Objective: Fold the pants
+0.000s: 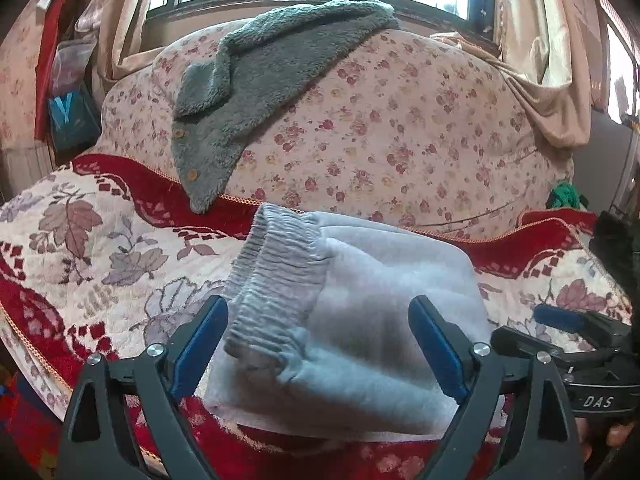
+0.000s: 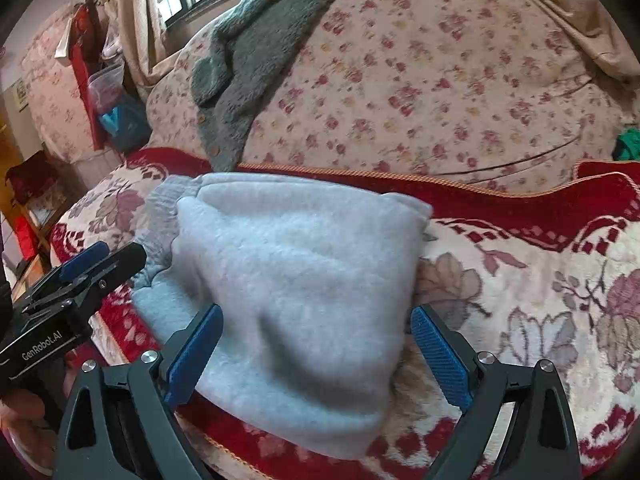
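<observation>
One pair of grey pants, folded into a compact bundle with the ribbed elastic waistband at its left end, lying on the red-and-cream floral blanket before the flowered sofa back. Flanked by the left gripper and right gripper, fingers spread wide, seemingly just above the cloth, gripping nothing. Behind, draped over the sofa back, a grey fleece garment.

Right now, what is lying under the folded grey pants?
The grey pants lie on a red and cream floral blanket, which shows all around them. The part of the blanket right beneath them is covered, so anything there cannot be seen. Both grippers are open, holding nothing.
</observation>
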A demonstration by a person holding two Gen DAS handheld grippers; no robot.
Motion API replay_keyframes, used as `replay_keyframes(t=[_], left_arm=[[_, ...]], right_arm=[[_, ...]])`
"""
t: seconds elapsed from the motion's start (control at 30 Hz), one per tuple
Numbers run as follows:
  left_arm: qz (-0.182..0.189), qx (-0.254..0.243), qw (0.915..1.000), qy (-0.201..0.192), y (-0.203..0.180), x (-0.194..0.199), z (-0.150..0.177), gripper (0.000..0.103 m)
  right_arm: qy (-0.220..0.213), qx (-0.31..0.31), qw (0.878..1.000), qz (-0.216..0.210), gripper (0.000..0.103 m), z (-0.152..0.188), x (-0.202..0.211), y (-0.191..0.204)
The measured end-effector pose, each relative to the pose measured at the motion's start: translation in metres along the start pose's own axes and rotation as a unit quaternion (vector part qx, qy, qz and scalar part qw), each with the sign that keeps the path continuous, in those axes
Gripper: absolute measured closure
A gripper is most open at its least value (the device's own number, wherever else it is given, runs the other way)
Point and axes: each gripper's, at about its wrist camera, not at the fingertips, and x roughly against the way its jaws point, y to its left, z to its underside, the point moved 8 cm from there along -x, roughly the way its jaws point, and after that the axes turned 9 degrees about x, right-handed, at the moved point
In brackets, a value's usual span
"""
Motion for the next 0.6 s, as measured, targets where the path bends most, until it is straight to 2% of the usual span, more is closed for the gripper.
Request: replay_keyframes(t=[0.37,0.6], left_arm=[[-0.02,-0.03,0.9993,0.001,-0.027,-0.007,0.011,0.011],[-0.03,-0.033,0.999,0.0,-0.029,-0.01,0.011,0.011]], right_arm=[[-0.001,-0.017,1.0,0.01,0.005,0.01,0.011,-0.019],[0.004,-0.03,1.0,0.009,0.005,0.014,0.009,-0.025]])
